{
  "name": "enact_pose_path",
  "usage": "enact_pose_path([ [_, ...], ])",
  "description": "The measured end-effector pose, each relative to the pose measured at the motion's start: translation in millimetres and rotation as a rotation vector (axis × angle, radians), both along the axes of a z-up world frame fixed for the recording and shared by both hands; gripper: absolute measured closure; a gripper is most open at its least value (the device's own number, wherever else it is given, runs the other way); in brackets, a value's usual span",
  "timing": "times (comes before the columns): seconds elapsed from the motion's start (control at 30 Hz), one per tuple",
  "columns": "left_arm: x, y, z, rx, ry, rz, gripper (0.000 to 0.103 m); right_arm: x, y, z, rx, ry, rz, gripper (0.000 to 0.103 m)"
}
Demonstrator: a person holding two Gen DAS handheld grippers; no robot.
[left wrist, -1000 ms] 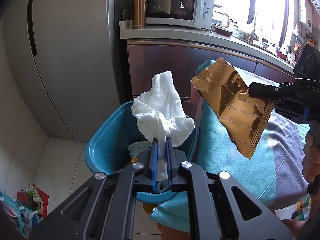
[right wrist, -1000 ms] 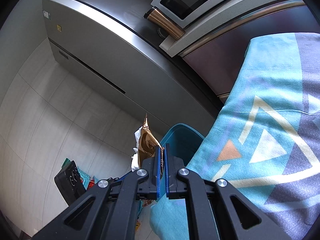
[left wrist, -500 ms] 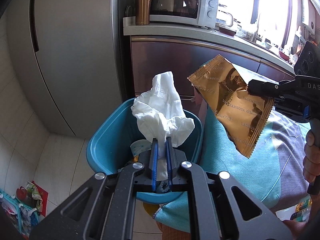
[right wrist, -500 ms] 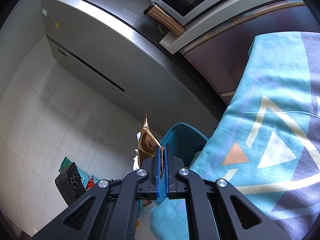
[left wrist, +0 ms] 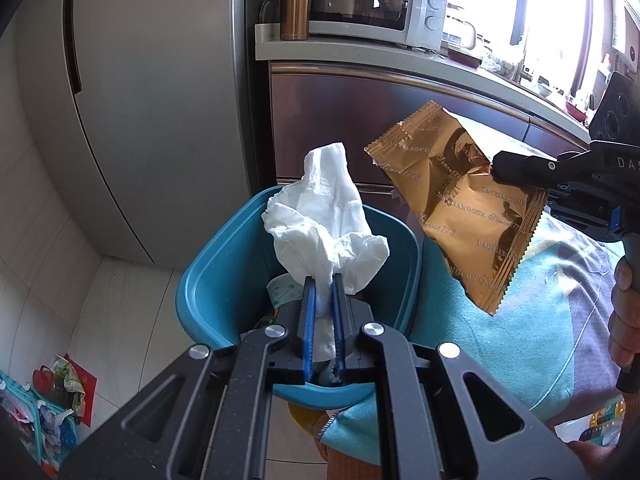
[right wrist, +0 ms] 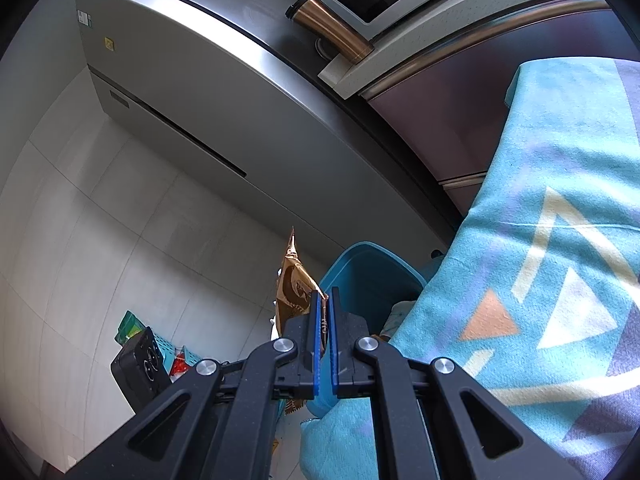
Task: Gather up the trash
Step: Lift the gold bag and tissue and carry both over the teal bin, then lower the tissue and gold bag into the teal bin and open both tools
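Tissue (left wrist: 326, 224) clamped in your left gripper (left wrist: 323, 280) hangs directly over the bin (left wrist: 208, 280); the right gripper (right wrist: 325, 300), clamped on the wrapper (left wrist: 460, 208), waits beside its rim.

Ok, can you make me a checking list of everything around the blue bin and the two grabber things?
Surface: tablecloth, teal with triangles, covers the table beside the bin.
Job's things: white tissue held above the teal bin; gold wrapper held in the air to its right, over the cloth's edge; other trash already lies in the bin.
Clutter: small basket of bits on the floor.
Grippers: left tool shut on the tissue; right tool shut on the wrapper.
Cables: nothing seen.
Surroundings: fridge, microwave, copper mug, bright window.
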State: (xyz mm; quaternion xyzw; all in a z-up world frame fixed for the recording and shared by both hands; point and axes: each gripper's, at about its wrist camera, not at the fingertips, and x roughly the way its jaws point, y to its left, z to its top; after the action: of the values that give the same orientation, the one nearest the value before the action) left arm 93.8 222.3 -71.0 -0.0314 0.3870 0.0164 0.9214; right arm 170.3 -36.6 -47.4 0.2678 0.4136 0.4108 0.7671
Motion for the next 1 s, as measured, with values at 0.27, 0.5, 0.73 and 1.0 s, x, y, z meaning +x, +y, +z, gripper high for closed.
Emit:
enact_pose_path([
  [0.27, 2.5, 5.9, -5.1, -0.007, 0.010, 0.011, 0.094, 3.7, 13.0, -4.2, -0.016, 0.010, 0.011, 0.100],
  [0.5, 3.3, 9.9, -9.4, -0.010, 0.019, 0.023, 0.094, 8.4, 22.0, -9.5, -0.033, 0.020, 0.015, 0.100],
  [0.73, 5.8, 11.7, -15.2, -0.011, 0.026, 0.030, 0.093, 11.6, 27.5, -14.8, -0.048, 0.027, 0.017, 0.100],
  [1.0, 7.9, 13.7, -20.2, -0.016, 0.037, 0.037, 0.093, 15.1, 34.1, -20.6, -0.067, 0.032, 0.025, 0.100],
])
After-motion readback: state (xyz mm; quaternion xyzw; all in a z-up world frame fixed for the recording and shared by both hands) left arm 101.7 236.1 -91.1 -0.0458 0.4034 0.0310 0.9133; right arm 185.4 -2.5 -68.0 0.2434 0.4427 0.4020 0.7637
